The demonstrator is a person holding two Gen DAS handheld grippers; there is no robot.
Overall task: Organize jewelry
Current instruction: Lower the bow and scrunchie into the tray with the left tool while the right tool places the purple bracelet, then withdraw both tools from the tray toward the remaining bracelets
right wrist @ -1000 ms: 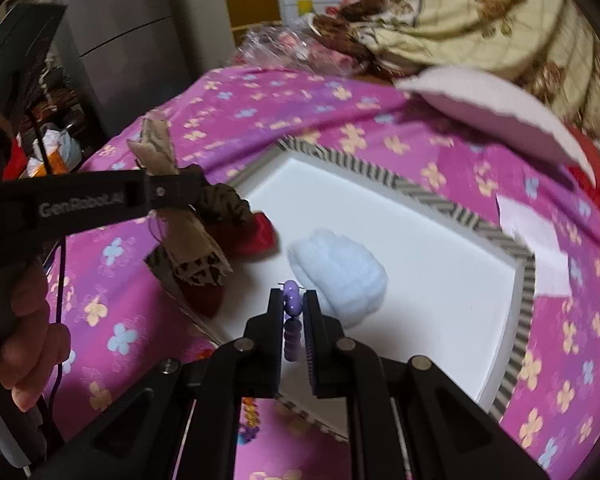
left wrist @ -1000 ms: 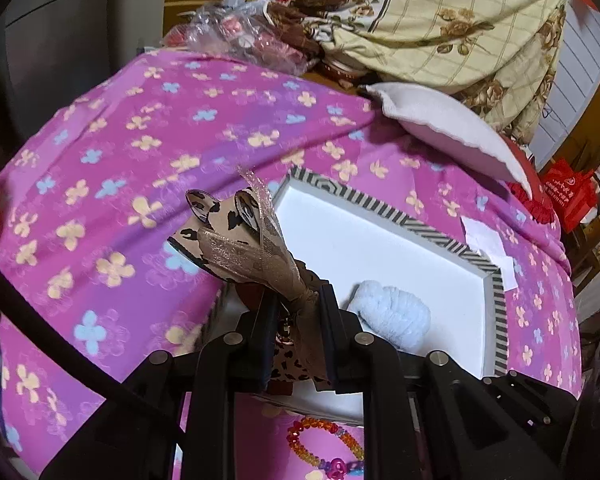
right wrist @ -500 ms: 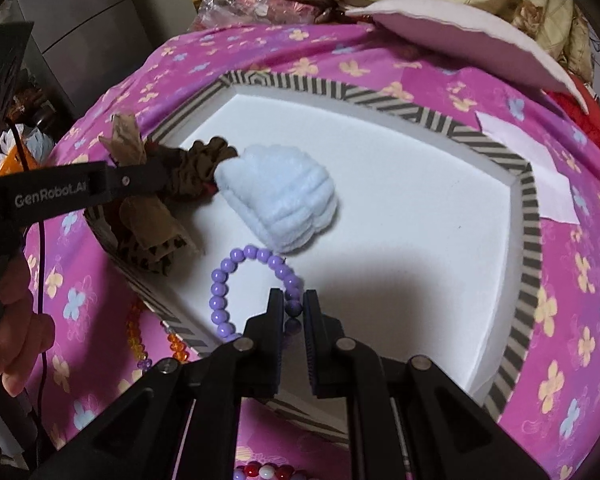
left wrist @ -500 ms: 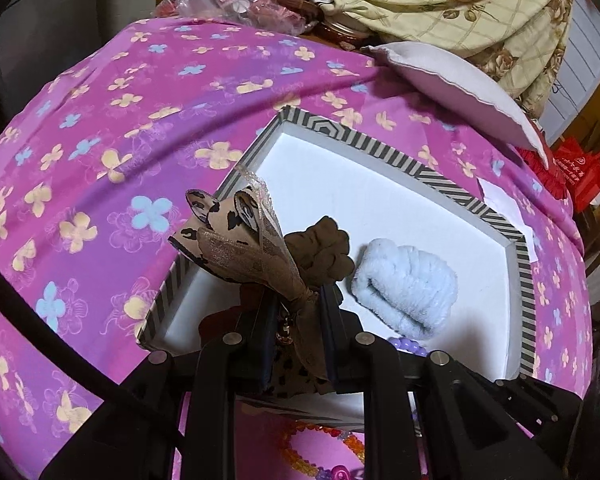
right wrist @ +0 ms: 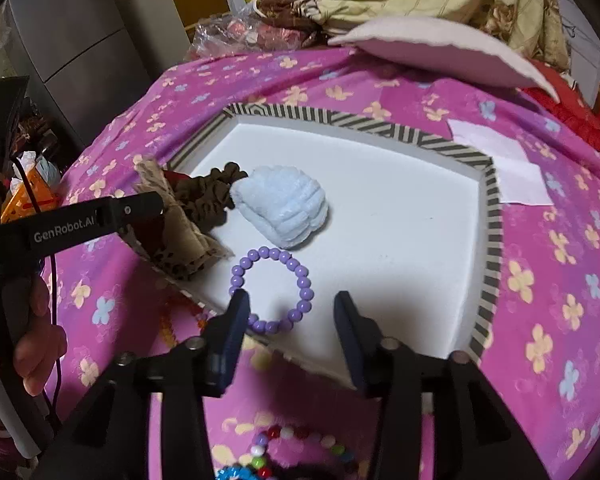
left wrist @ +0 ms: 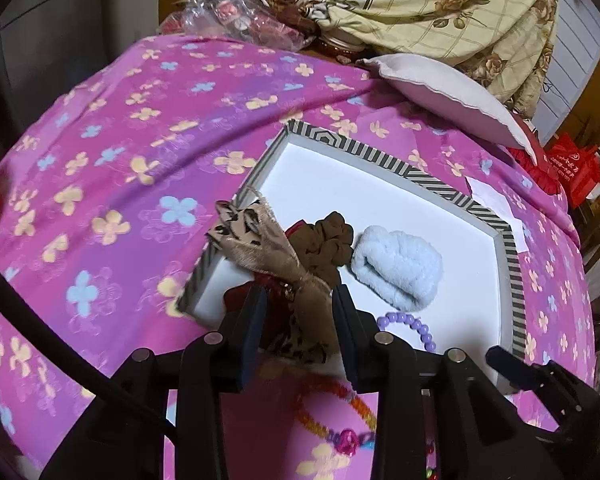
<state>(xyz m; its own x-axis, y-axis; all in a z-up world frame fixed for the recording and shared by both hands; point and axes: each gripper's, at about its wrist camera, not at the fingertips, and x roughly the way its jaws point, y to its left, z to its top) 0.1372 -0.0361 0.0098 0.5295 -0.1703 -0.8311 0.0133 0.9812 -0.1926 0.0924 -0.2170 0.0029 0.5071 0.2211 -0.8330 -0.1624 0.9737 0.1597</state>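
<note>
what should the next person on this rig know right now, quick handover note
Left tool: jaws just opened, leopard bow loose between them at the tray edge.
Right tool: jaws just opened, empty; purple bead bracelet lies flat in the tray.
Done: brown scrunchie and blue scrunchie also in the tray.
Left: orange bead bracelet and multicolour bead bracelet on the cloth.

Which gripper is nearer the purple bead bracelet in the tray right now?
Right. The right gripper hangs open directly over the purple bead bracelet, which lies flat on the tray floor. The left gripper straddles the leopard bow, off to the bracelet's left side.
</note>
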